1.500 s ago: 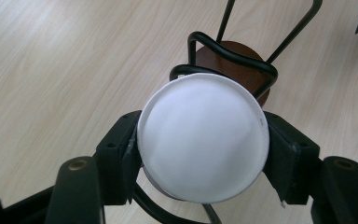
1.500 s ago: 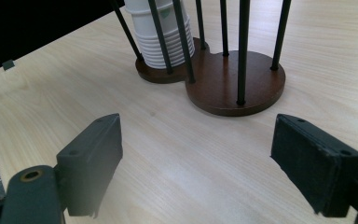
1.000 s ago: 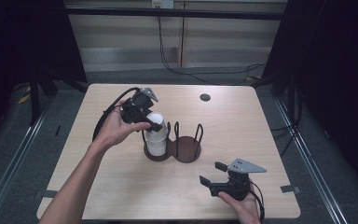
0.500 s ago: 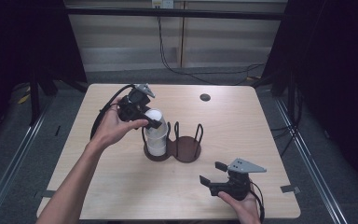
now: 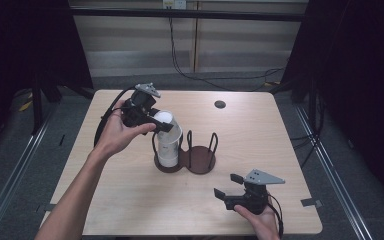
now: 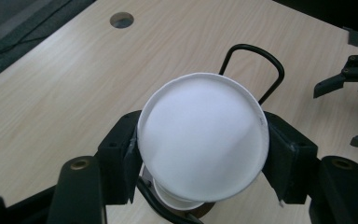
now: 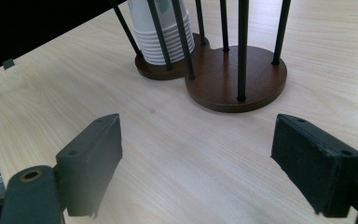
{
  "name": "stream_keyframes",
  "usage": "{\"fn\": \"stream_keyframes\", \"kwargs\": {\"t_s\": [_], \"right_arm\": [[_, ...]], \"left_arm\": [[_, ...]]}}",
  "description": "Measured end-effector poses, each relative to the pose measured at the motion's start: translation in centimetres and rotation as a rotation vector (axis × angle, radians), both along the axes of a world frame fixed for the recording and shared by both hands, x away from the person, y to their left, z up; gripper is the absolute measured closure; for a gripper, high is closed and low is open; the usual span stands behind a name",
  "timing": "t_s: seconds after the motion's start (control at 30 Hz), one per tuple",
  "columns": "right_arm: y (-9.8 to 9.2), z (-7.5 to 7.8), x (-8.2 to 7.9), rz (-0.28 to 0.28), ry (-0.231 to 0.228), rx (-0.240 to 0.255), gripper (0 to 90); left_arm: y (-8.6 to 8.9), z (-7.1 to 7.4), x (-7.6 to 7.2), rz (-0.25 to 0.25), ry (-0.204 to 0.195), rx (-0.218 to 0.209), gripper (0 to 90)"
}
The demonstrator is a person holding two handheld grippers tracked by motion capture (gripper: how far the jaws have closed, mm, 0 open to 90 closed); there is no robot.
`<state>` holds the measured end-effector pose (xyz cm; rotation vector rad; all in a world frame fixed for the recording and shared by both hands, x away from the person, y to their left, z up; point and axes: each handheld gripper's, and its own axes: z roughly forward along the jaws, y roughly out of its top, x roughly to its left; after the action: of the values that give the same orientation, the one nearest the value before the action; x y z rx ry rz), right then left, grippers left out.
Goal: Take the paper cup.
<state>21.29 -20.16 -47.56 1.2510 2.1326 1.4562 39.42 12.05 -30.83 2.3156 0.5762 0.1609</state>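
Note:
My left gripper is shut on a white paper cup, which hangs tilted just above a stack of white cups. The stack stands in the left ring of a dark wooden two-ring holder with black wire loops. In the left gripper view the cup's flat bottom faces the camera between the two pads, and the stack peeks out below it. My right gripper rests open near the table's front right. Its view looks at the holder base and the stack between spread jaws.
A round cable hole sits at the table's back right. The holder's right ring holds no cups. The left gripper's cable loops over the table's left edge. Bare wood lies in front of the holder.
The left gripper has risen slightly and tipped the top cup off the stack. The right gripper has stayed still.

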Motion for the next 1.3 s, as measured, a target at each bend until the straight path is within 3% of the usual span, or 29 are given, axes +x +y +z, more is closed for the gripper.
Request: {"fn": "stream_keyframes", "kwargs": {"t_s": [0.13,0.27,0.33,0.67,1.0,1.3], "right_arm": [[0.0,0.0,0.0,-0.003,0.001,-0.001,15.5],[0.0,0.0,0.0,-0.002,0.0,-0.004,15.5],[0.0,0.0,0.0,-0.002,0.0,-0.004,15.5],[0.0,0.0,0.0,-0.004,-0.005,-0.003,15.5],[0.1,0.0,-0.1,-0.002,-0.008,-0.001,15.3],[-0.1,0.3,-0.2,0.012,-0.025,0.015,13.2]], "left_arm": [[0.3,0.3,-0.1,0.013,-0.001,-0.037,37.0],[0.5,0.5,-0.3,0.015,-0.003,-0.055,37.0],[0.5,0.6,-0.3,0.013,-0.021,-0.037,37.0],[1.2,1.4,-1.0,0.027,-0.044,-0.102,37.1],[2.0,1.9,-2.5,-0.004,-0.054,-0.156,37.1],[2.6,1.6,-4.2,-0.047,-0.045,-0.174,37.1]]}}
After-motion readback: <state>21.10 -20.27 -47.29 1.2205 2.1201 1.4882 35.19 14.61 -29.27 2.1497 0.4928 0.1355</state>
